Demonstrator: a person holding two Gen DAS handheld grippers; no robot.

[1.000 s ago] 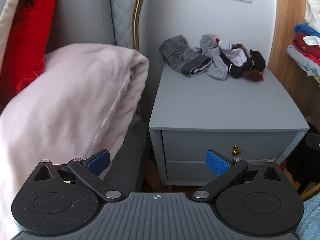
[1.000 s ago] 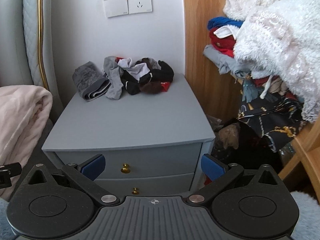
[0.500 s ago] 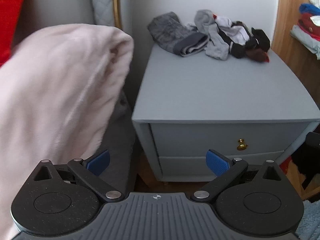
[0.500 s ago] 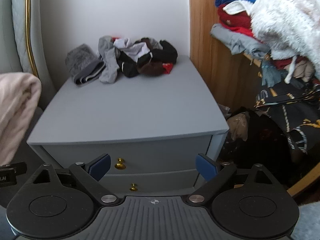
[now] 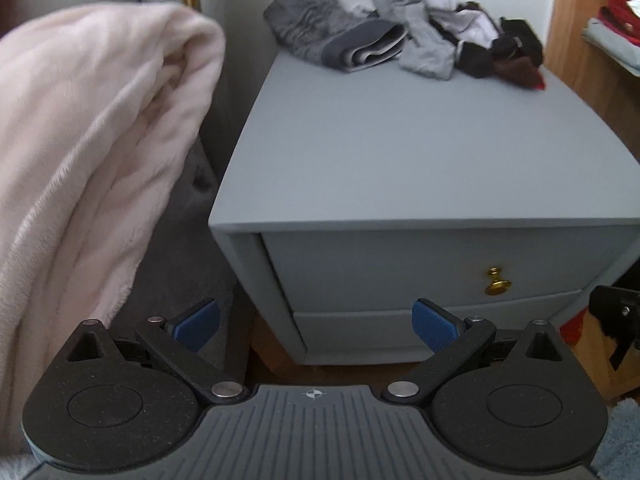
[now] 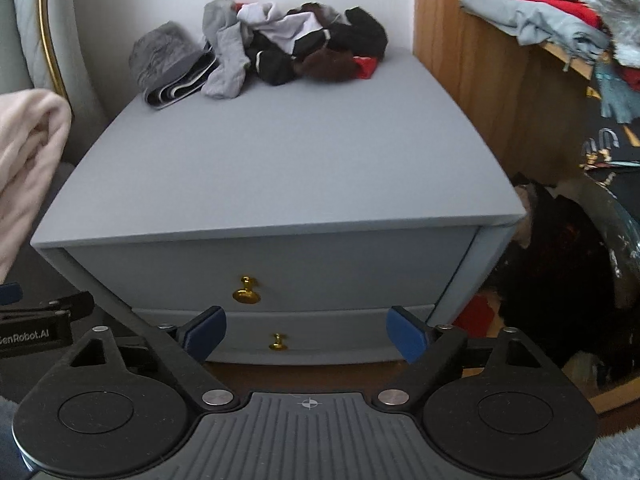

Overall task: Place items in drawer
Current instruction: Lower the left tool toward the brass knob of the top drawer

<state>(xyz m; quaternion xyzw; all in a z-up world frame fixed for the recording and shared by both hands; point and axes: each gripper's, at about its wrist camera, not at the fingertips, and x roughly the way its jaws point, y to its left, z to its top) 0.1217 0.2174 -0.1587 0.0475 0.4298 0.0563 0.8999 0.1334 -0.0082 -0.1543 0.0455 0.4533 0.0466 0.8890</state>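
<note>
Both drawers of the grey 2-drawer wooden nightstand (image 6: 280, 152) are sitting shut, so the step in hand looks like opening 1 before anything goes in. The right gripper (image 6: 306, 334) is standing with blue pads wide apart and nothing between them; its jaws have just been closing partway, probably pre-shaping for a knob. The left gripper (image 5: 316, 326) is also released and empty, spread wide.

The items, a pile of mixed grey, black, white and brown socks and underwear (image 6: 288, 48) plus a folded dark grey knit garment (image 6: 168, 60), are lying at the back of the nightstand top near the wall, well apart from both grippers.

Doing it well: centre the right pads on the small brass knob of the upper drawer (image 6: 247, 292), close fully behind its head, then pull straight out along the drawer's travel, not downward, so the pads are not slipping off the smooth metal. The knob is tiny, so narrowing further before contact should help. Keep the left gripper clear of the drawer front.

View differences: the right wrist view is showing 2 knobs, including the lower drawer's brass knob (image 6: 278, 342) framed between the pads, and wooden shelving with piled clothes on the right. The left wrist view is showing only the upper knob (image 5: 496, 282), off toward its right pad, plus a big pale pink fleece blanket (image 5: 88, 152) filling the left side, just beside the nightstand. The right view is catching only that blanket's edge.
</note>
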